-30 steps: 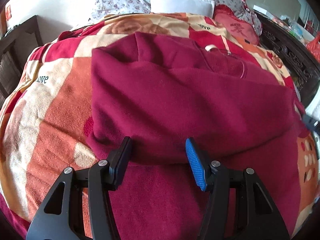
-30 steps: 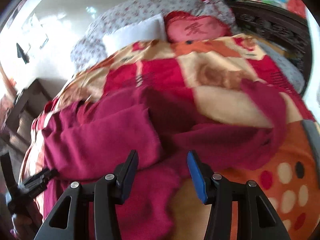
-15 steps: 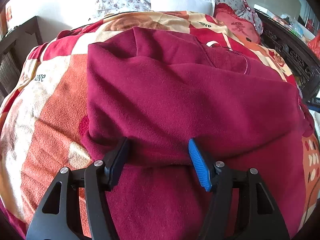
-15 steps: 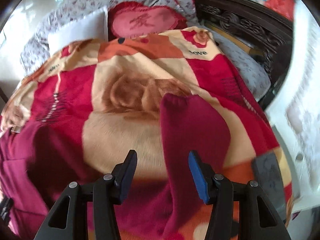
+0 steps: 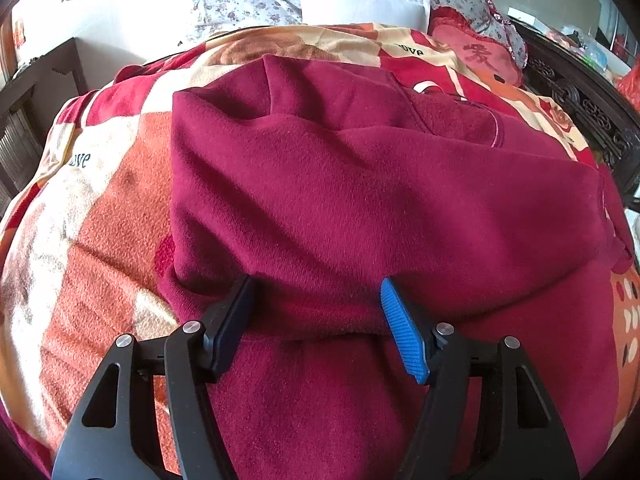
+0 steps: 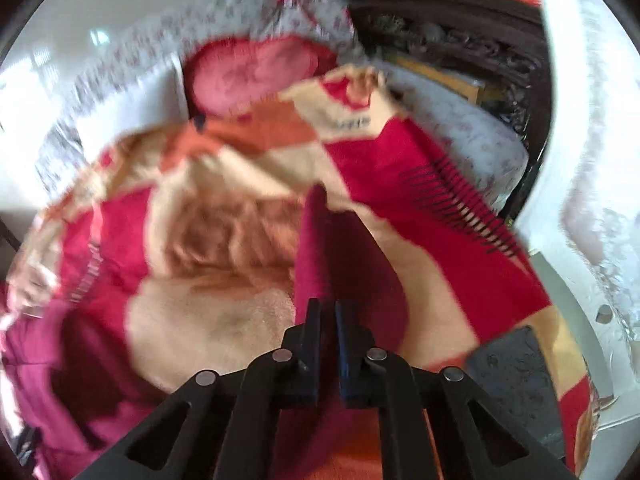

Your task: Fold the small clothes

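I can read "love" twice on the blanket [image 5: 100, 184] — left and beyond the sweater [image 5: 360, 200].

A garment [image 5: 360, 200] lies spread on a blanket [image 5: 92, 240] covering the bed, pillows [image 5: 360, 4] at the far end behind it, the left gripper [image 5: 316, 320] at the garment's near edge and the right gripper [image 6: 327, 344] pinching a sleeve [image 6: 316, 248] at its right.
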Motion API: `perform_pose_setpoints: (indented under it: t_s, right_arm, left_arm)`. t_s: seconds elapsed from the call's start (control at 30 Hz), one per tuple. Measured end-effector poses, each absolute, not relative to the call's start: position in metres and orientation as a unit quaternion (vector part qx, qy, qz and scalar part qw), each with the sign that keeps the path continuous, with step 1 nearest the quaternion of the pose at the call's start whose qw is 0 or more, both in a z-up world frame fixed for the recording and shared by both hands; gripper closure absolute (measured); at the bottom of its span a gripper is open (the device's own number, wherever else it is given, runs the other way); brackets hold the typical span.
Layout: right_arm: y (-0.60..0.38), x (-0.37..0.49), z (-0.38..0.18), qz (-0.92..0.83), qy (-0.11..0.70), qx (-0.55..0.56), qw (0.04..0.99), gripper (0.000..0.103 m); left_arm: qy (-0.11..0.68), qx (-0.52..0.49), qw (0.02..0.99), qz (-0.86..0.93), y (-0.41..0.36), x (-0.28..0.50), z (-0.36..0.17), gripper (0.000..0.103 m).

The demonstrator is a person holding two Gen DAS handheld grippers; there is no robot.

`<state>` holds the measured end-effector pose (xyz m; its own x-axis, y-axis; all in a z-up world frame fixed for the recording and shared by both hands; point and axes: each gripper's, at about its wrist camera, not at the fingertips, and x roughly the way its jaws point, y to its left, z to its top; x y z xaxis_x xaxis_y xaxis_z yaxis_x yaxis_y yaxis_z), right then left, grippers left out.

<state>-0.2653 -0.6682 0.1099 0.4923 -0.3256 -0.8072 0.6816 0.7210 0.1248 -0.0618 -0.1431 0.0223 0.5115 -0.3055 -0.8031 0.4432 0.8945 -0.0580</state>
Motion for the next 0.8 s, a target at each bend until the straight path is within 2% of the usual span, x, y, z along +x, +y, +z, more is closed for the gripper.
perform_pose_setpoints:
  t_s: [0.13, 0.33, 0.37, 0.4, 0.43, 0.47, 0.5, 0.67, 0.8]
  right_arm:
    - [-0.660, -0.324, 0.147, -0.300, 0.342, 0.243, 0.857, 0.099]
    - [-0.644, -0.325, 0.146, -0.285, 0.373, 0.223, 0.854, 0.097]
    - [-0.639, -0.316, 0.143, -0.280, 0.381, 0.220, 0.853, 0.091]
    - [-0.635, -0.310, 0.140, -0.276, 0.387, 0.217, 0.852, 0.071]
    - [-0.631, -0.300, 0.135, -0.273, 0.392, 0.213, 0.852, 0.057]
    - [-0.628, -0.289, 0.129, -0.270, 0.395, 0.208, 0.853, 0.034]
    - [-0.626, -0.281, 0.124, -0.269, 0.398, 0.204, 0.853, 0.031]
    - [-0.618, -0.237, 0.094, -0.277, 0.443, 0.153, 0.839, 0.031]
    - [-0.631, -0.234, 0.067, -0.303, 0.492, 0.138, 0.805, 0.031]
  left_arm:
    - [0.448, 0.075, 0.863, -0.220, -0.141, -0.061, 0.025, 0.037]
    - [0.454, 0.063, 0.861, -0.218, -0.139, -0.064, 0.031, 0.037]
    - [0.454, 0.063, 0.861, -0.218, -0.139, -0.065, 0.032, 0.037]
    - [0.455, 0.063, 0.861, -0.219, -0.139, -0.067, 0.033, 0.037]
    - [0.455, 0.064, 0.861, -0.220, -0.139, -0.069, 0.034, 0.037]
    - [0.454, 0.066, 0.860, -0.221, -0.139, -0.071, 0.035, 0.037]
    - [0.453, 0.068, 0.860, -0.223, -0.140, -0.072, 0.036, 0.037]
    - [0.457, 0.069, 0.857, -0.228, -0.138, -0.070, 0.038, 0.037]
    - [0.463, 0.057, 0.854, -0.228, -0.136, -0.066, 0.036, 0.037]
